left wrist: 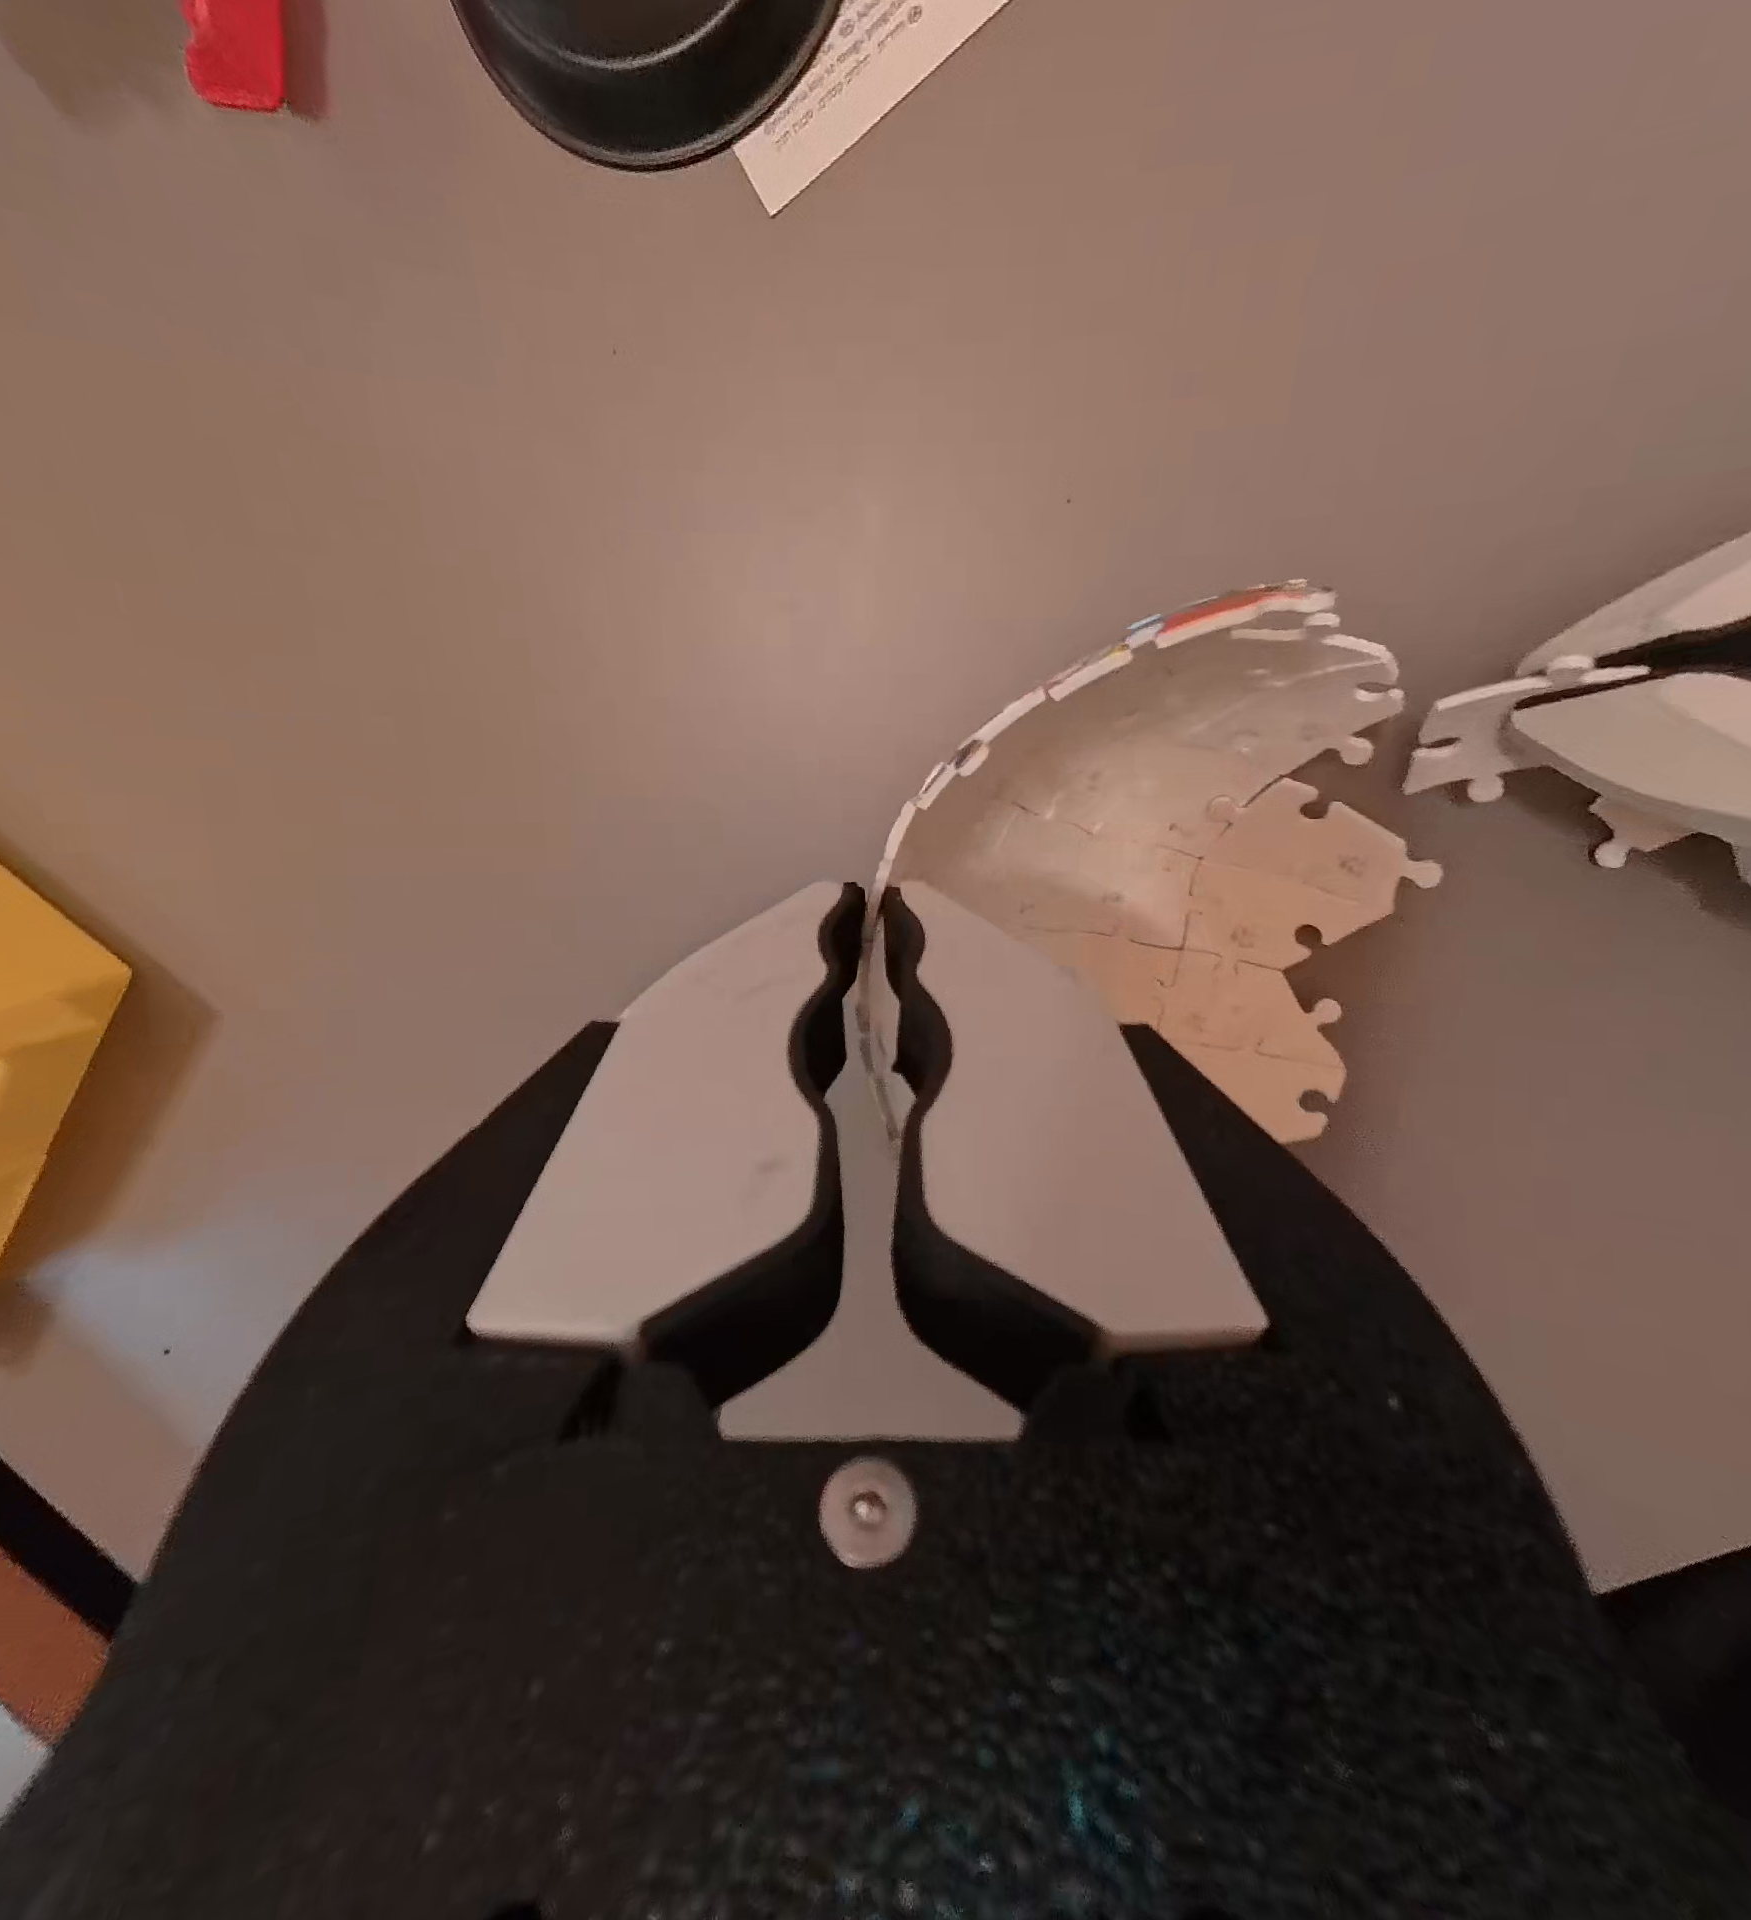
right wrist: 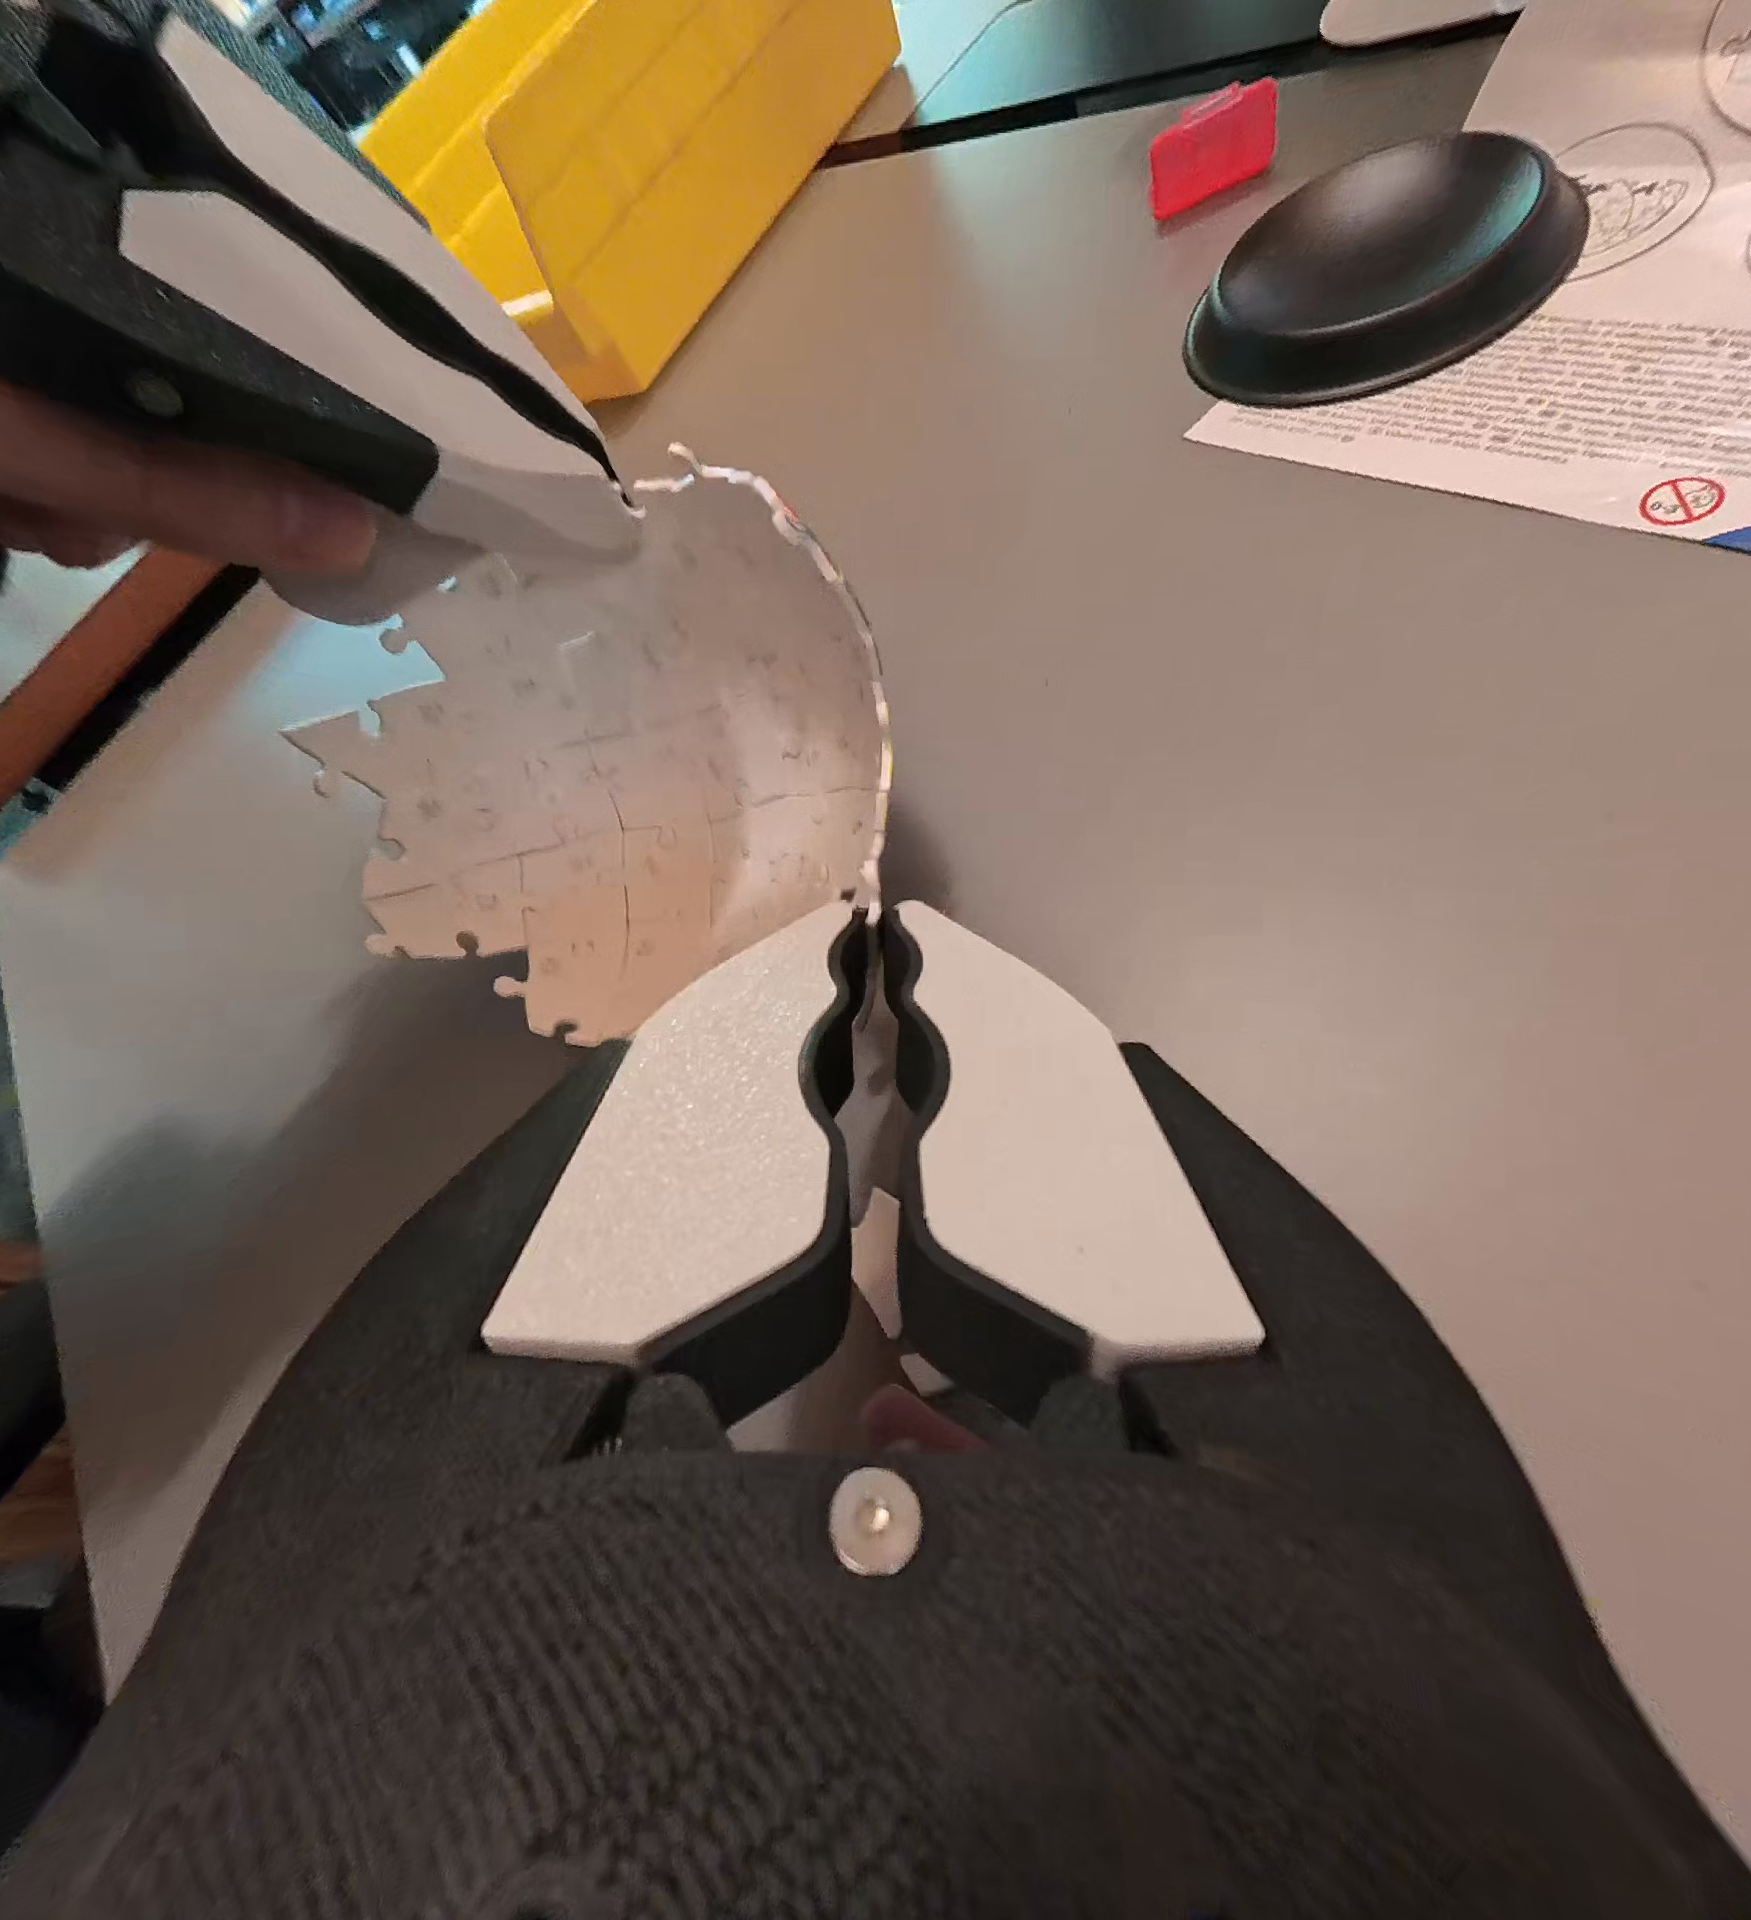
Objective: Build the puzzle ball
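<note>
My left gripper (left wrist: 873,904) is shut on the rim of a curved white puzzle-ball section (left wrist: 1141,821). Its hollow inner side faces me and a coloured outer edge shows at the top. My right gripper (right wrist: 873,920) is shut on the rim of a second white section (right wrist: 663,790). In the left wrist view the right gripper (left wrist: 1577,665) comes in from the right, and its section (left wrist: 1463,743) is a narrow gap from mine, tabbed edges facing. In the right wrist view the left gripper (right wrist: 622,494) stands at the shell's far upper edge; I cannot tell the two sections apart there.
Both sections hang over a grey table (right wrist: 1266,935). A black round stand (right wrist: 1390,281) sits on a printed sheet (right wrist: 1629,416) at the back right, with a red block (right wrist: 1214,145) beside it. A yellow bin (right wrist: 642,156) stands at the back. A hand (right wrist: 175,509) holds the left gripper. The right gripper is farther from the red block (right wrist: 1214,145), some 30 centimetres, than the left, some 25 centimetres.
</note>
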A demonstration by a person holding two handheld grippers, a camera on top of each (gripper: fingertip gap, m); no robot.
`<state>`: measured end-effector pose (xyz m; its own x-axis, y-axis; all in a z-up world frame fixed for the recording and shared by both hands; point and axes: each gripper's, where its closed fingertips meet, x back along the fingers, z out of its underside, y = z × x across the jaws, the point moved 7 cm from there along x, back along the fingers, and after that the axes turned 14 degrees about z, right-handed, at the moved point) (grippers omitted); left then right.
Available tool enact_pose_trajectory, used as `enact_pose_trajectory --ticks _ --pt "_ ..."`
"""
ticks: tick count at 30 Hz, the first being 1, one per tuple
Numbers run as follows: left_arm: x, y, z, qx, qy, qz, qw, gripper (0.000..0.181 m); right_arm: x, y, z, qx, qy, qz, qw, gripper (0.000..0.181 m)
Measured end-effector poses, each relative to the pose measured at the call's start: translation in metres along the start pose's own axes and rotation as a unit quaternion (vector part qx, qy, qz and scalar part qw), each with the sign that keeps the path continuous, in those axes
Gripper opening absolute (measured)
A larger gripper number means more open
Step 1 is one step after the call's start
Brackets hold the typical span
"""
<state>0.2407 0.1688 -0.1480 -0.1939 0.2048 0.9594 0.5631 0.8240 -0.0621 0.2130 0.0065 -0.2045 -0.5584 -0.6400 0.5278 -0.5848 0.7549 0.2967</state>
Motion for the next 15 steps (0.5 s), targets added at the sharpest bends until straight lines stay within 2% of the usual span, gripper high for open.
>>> enact_pose_trajectory --ticks 7,10,15 --pt "-0.002 0.010 0.020 0.069 -0.055 0.073 0.993 0.002 0.001 0.000 -0.010 -0.065 -0.037 -0.016 0.997 0.003" --pt "-0.003 0.010 0.034 0.104 -0.092 0.115 0.984 0.003 -0.003 0.005 -0.012 -0.058 -0.034 -0.019 0.998 0.003" --pt "-0.006 0.011 0.064 0.145 -0.123 0.122 0.974 0.009 -0.003 0.014 -0.015 -0.034 -0.062 0.004 0.997 0.003"
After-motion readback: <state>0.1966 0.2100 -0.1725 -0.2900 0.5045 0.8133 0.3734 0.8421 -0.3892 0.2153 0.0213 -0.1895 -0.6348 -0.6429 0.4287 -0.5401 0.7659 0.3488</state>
